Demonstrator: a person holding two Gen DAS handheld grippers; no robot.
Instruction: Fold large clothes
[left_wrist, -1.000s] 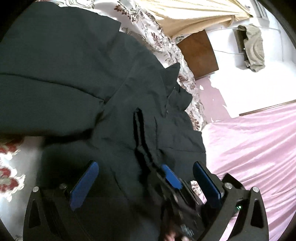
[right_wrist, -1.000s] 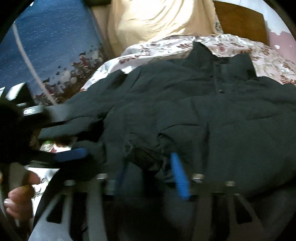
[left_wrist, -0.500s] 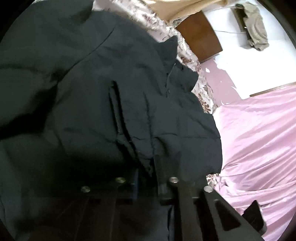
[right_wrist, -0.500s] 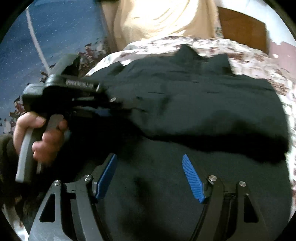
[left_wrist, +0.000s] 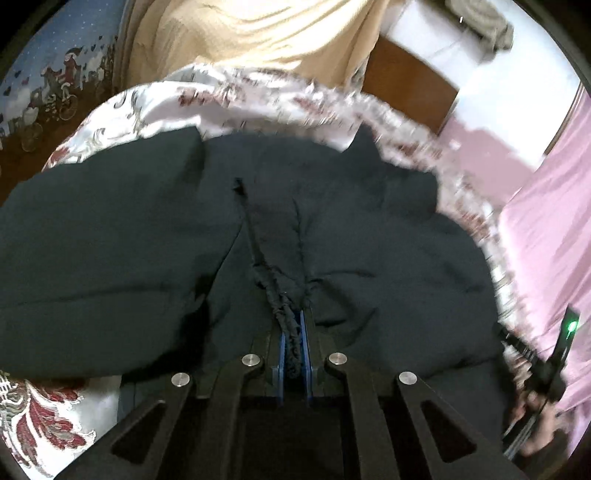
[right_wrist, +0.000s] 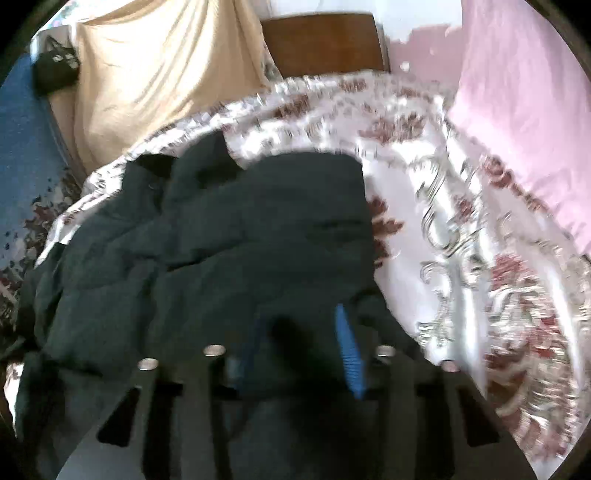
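A: What's the biggest thing in view?

B: The bed, covered with a white spread patterned in dark red flowers. A pink sheet lies along its right side, a beige cloth hangs at the far end, and a brown wooden panel stands beside that cloth.

A: And the garment?

B: A large dark padded jacket lies spread over the floral bed, filling most of the left wrist view. Its collar points toward the far end, near the beige cloth. One thick fold of it bulges on the left side of that view.

A: What is the left claw doing?

B: Its blue pads are pressed close together, pinching a gathered, ruffled edge of the jacket that runs straight up from between them.

A: The right claw?

B: It sits at the jacket's near right edge, just beside the bare floral spread. A lump of dark fabric lies between its blue fingers, which stand somewhat apart around it. The view is blurred, so I cannot tell whether they actually clamp the cloth.

A: Anything smaller?

B: A green light glows on the device at the left view's right edge.
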